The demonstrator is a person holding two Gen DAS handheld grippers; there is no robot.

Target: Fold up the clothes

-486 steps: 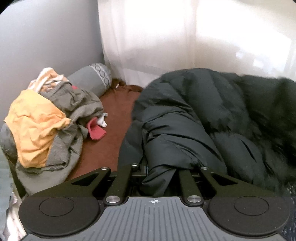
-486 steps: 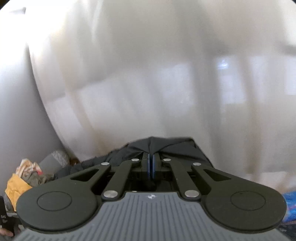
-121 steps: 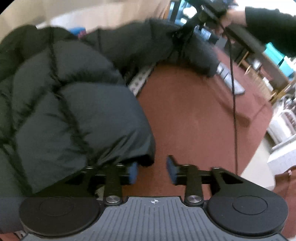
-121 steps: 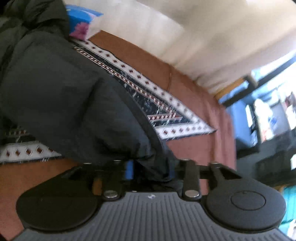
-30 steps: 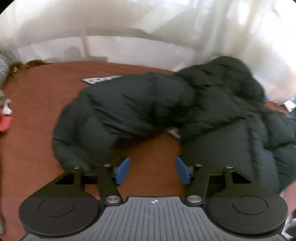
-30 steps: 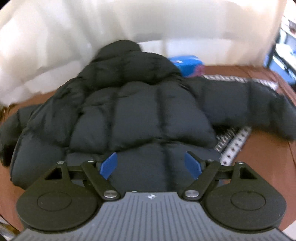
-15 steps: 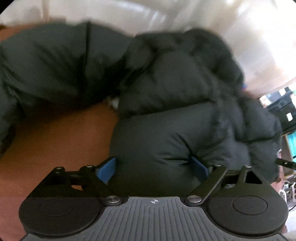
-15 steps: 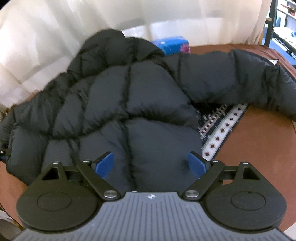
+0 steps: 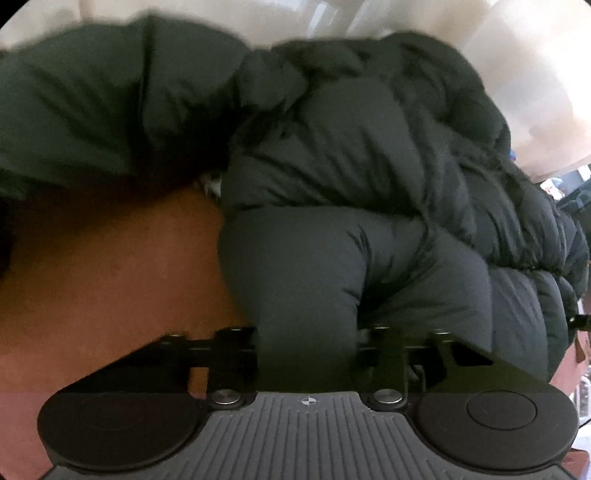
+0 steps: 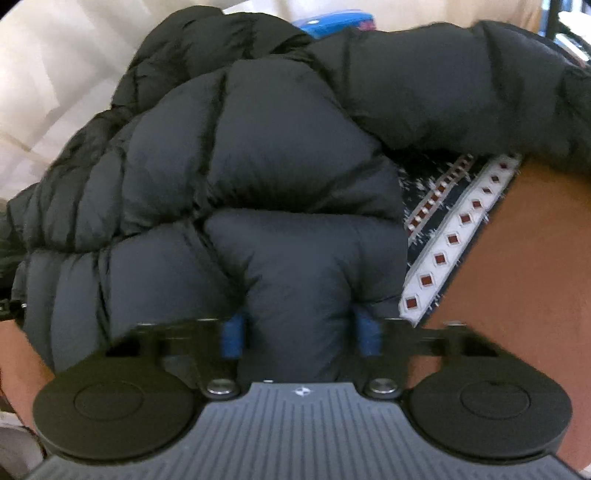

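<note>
Left gripper point(image 9: 306, 343) and right gripper point(image 10: 301, 332) each pinch the hem of the puffer jacket point(image 10: 266, 155). Keep both pinches deep; lift evenly to fold.

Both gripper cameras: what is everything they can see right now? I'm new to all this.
puffer jacket: one, black, quilted, spread over the brown surface, its bottom edge pinched by both grippers
patterned cloth: one, dark blue and white with red diamonds, lying partly under the jacket on its right side
blue box: one, blue, behind the jacket by the curtain, mostly hidden
brown surface: one, reddish brown, under everything
curtain: white, sheer, at the back
left gripper: one, black, closed on a bulge of the jacket's hem
right gripper: one, black with blue pads, closed on the hem further along
</note>
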